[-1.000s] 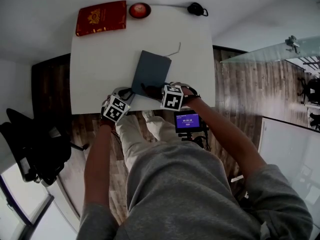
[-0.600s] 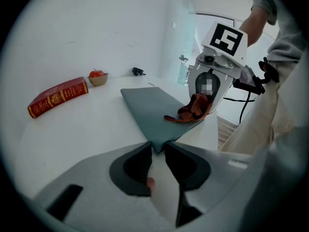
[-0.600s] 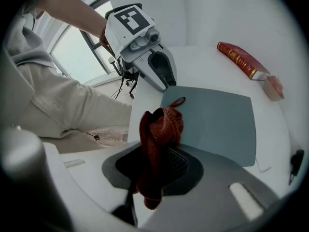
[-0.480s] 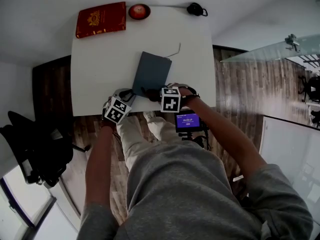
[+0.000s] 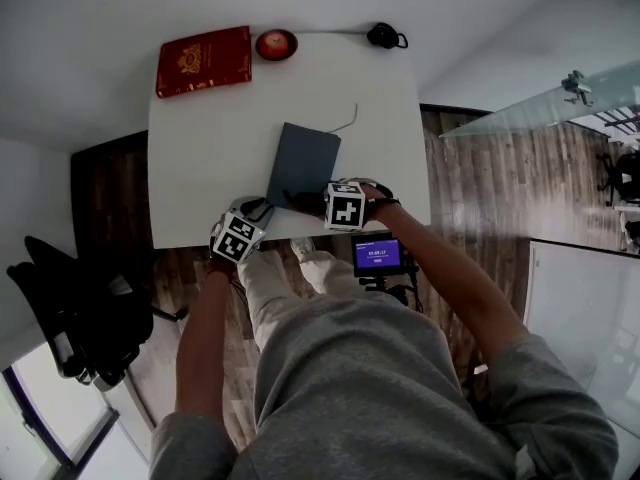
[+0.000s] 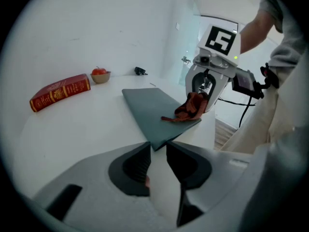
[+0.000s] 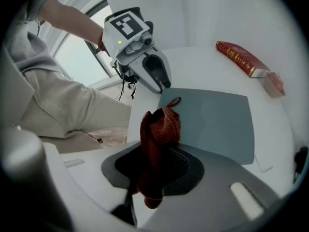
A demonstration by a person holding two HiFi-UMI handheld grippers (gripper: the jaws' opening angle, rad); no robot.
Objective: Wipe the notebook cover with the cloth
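Since the earlier frames the left gripper (image 6: pixel 157 148) has just been spreading its fingers (image 6: pixel 135 166). Both grippers and the notebook (image 5: pixel 303 163) otherwise stand where they stood. The left fingers are now released, with a clear gap and only bare table (image 5: pixel 200 148) showing between them. The notebook's near corner lies just ahead of their tips, not gripped.

The right gripper (image 7: pixel 157 153) has its fingers (image 7: pixel 186 166) clenched on the rust-red cloth (image 7: pixel 159 129). The cloth bunches up between them and hangs down onto the cover.

The dark grey-blue notebook lies closed and flat on the white table, close to the near edge and skewed to it. The cloth touches its cover at the near right corner, beside the left gripper.

At the far edge, well apart from the notebook, lie a red book (image 5: pixel 203 48) and a small bowl (image 5: pixel 276 44) with something red in it.
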